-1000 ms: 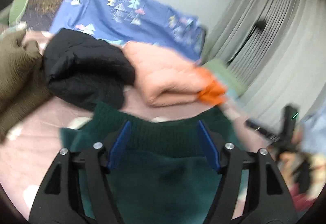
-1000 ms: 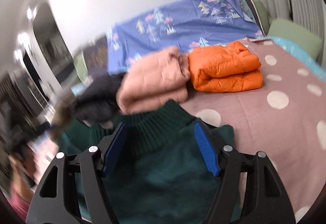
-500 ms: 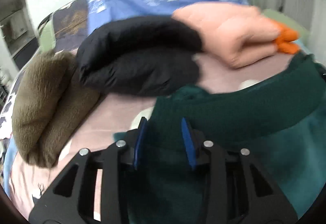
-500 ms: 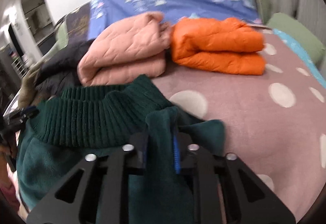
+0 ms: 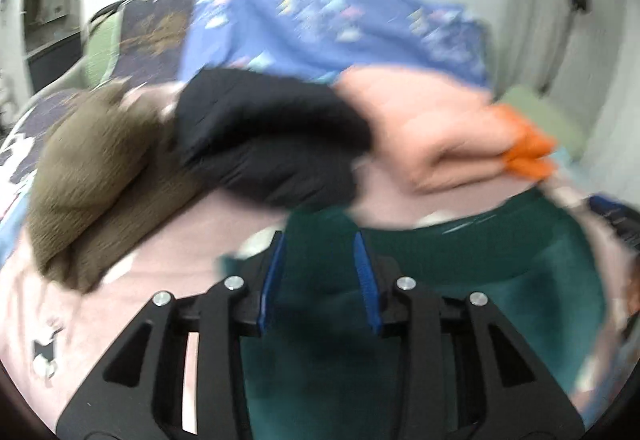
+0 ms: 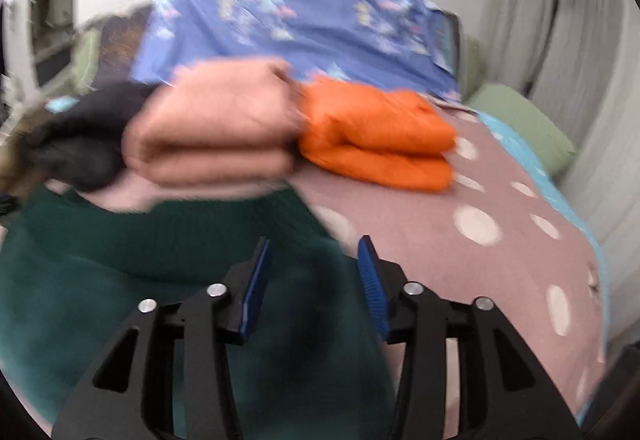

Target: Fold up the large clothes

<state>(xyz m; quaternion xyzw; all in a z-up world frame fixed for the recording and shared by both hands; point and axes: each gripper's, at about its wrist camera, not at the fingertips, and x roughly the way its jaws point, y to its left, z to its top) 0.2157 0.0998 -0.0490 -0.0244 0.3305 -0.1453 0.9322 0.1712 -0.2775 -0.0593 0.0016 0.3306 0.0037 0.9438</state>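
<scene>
Since half a second ago my right hand-held gripper [image 6: 316,276] is opening off the green sweater [image 6: 100,292], fabric between its pads; the left hand-held gripper [image 5: 318,272] stays narrowed on a sweater fold. Both point down over the bed [image 6: 460,272]; the sweater lies before the folded jackets [image 6: 208,136].

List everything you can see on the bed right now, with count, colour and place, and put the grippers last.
green sweater: 1, dark green, nearest on the bed, under both grippers
orange jacket: 1, orange, folded, back of the bed, right end of the row
pink jacket: 1, salmon pink, folded, left of the orange one
black jacket: 1, black, folded, left of the pink one
brown garment: 1, olive brown, folded, left end of the row
blue sheet: 1, blue, patterned, against the wall
bedspread: 1, mauve, pale dots
green pillow: 1, light green, right edge
left gripper: sweater cloth between blue fingers
right gripper: opening, sweater cloth between fingers
</scene>
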